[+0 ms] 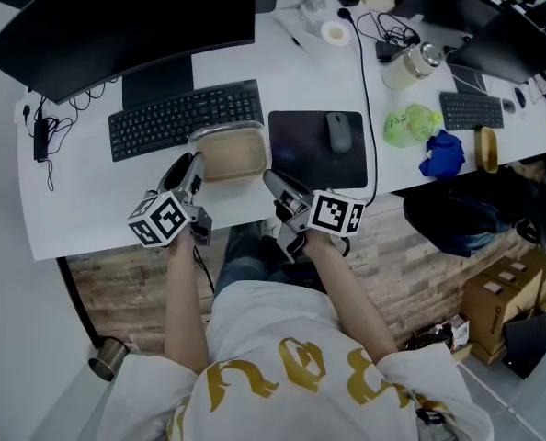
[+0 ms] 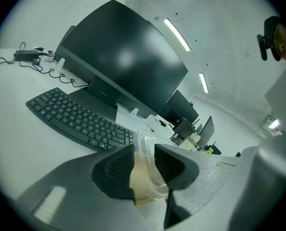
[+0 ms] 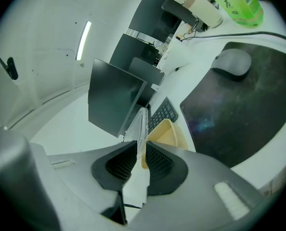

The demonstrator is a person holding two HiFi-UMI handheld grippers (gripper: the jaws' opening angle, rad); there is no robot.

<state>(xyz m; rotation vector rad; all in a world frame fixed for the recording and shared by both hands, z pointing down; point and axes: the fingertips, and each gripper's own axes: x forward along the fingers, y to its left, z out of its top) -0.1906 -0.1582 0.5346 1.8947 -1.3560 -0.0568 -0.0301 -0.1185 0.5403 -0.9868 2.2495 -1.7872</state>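
A beige food container (image 1: pixel 227 154) with a clear lid (image 3: pixel 141 126) is shown at the front edge of the desk (image 1: pixel 89 205), gripped from both sides. The left gripper (image 1: pixel 194 165) is clamped on its left rim, and the right gripper (image 1: pixel 273 182) is pinched on the lid's edge. Both holds are judged made, with the lid not yet off. A keyboard (image 1: pixel 186 118) lies just behind, and a mouse pad (image 1: pixel 317 150) with a mouse (image 1: pixel 337 131) just to the right. Neither is seen to obstruct.

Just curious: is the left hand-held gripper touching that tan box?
Touching. Left gripper view: the left hand-held gripper pinches the box rim between both jaws.
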